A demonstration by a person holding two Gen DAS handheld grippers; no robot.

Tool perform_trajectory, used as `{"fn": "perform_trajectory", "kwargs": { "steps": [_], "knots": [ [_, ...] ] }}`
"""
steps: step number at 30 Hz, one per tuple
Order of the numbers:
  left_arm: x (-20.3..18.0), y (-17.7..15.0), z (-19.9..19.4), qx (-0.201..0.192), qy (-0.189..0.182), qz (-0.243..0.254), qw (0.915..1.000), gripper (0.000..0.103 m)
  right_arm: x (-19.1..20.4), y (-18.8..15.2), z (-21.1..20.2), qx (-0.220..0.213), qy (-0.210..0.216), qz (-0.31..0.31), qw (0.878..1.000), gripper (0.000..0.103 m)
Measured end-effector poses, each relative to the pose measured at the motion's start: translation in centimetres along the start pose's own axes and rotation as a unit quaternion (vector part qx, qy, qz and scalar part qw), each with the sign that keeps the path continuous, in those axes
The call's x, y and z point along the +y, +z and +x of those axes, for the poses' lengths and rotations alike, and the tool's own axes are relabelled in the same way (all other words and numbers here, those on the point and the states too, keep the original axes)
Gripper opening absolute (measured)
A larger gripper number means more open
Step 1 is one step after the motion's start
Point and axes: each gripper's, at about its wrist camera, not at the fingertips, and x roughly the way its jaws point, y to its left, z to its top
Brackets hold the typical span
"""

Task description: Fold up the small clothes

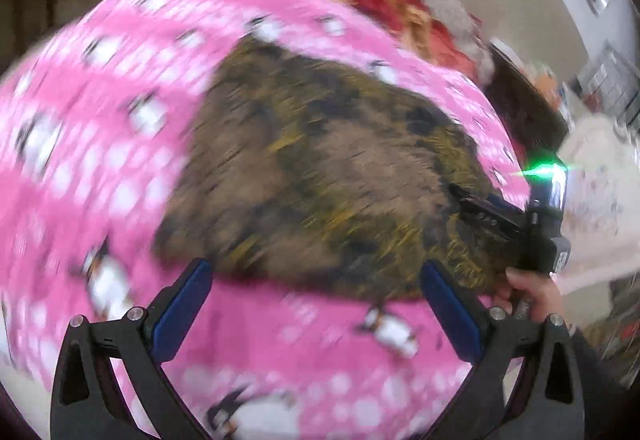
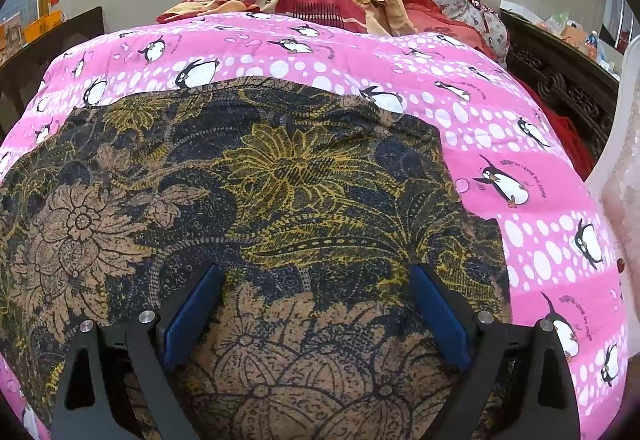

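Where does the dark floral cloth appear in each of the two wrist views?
Left wrist view: the floral cloth fills the blurred centre, ahead of the open fingers.
Right wrist view: the cloth covers centre and left, under the open fingers.
Shared landmark: the pink penguin blanket beneath it.

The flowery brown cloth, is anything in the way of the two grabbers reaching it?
Nothing visible is. The flowery brown cloth lies bare on the pink penguin blanket, with both the right gripper and the left gripper open just above it.
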Motion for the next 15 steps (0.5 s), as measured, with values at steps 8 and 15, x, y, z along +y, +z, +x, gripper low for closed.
{"fn": "perform_trajectory", "kwargs": {
  "steps": [8, 15],
  "knots": [
    [4.4, 1.2, 2.2, -0.02, -0.111, -0.145, 0.983, 0.103, 0.0, 0.0, 0.0, 0.0, 0.004, 0.004, 1.0, 0.098],
    [4.3, 3.3, 2.2, -0.027, -0.146, -0.148, 0.9777, 0.102, 0.0, 0.0, 0.0, 0.0, 0.005, 0.004, 1.0, 0.098]
  ]
}}
